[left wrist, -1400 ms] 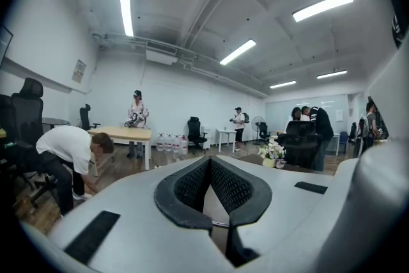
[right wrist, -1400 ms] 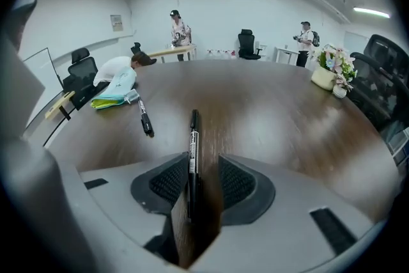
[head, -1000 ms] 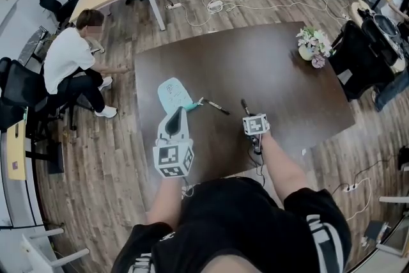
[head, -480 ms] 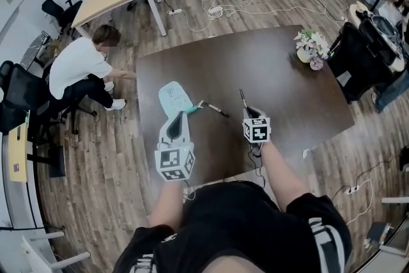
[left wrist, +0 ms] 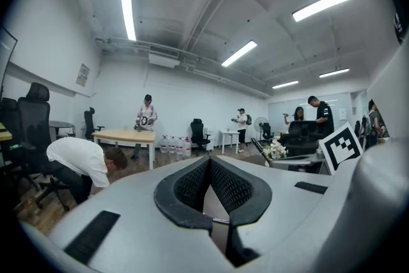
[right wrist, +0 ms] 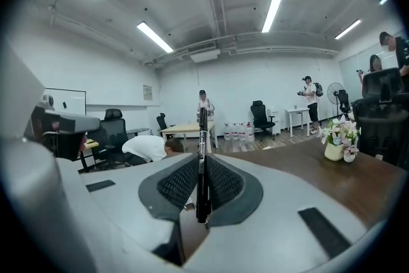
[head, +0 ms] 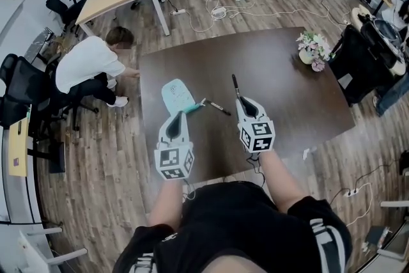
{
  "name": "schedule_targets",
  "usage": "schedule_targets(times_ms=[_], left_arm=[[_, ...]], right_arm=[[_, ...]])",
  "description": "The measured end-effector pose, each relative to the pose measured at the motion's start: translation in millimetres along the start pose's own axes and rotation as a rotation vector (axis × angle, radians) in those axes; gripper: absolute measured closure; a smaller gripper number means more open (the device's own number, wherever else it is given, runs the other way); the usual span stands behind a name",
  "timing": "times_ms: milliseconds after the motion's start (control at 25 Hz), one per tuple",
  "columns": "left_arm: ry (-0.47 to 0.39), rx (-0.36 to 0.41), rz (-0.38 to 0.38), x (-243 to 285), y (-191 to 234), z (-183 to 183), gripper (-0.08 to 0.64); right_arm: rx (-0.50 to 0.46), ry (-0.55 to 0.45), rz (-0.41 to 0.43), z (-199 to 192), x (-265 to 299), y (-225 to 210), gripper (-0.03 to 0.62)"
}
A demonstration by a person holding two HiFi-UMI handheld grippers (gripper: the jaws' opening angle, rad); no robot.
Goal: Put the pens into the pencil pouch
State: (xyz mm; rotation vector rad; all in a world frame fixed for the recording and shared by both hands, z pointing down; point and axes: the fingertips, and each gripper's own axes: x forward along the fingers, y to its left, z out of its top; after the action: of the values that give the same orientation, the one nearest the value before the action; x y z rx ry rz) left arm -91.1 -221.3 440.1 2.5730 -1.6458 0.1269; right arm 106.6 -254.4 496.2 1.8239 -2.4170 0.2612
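Right gripper [head: 241,101] nearly level over table [head: 287,99], clamping black pen [head: 235,85]; left gripper [head: 178,113] closed

Pencil pouch [head: 177,94] lies on the table [head: 281,93], just ahead of your left gripper [head: 178,114]. Loose pen [head: 217,107] lies on the table right of the pouch. Held pen [head: 235,85] sticks forward from between the jaws of your right gripper [head: 242,102]. Flowers [head: 313,48] stand at the far right of the table.
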Motion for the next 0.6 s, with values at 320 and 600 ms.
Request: schedule_targets(times_ms=[320,600], left_arm=[[0.054,0.233,0.011,-7,21,-17,0.281],[0.257,0.592,0.115,2,71,-75,0.233]], right_arm=[[-0.023,-0.006,0.033,4,0,24,0.549],[-0.013,0.005,0.039,-2,1,34,0.549]])
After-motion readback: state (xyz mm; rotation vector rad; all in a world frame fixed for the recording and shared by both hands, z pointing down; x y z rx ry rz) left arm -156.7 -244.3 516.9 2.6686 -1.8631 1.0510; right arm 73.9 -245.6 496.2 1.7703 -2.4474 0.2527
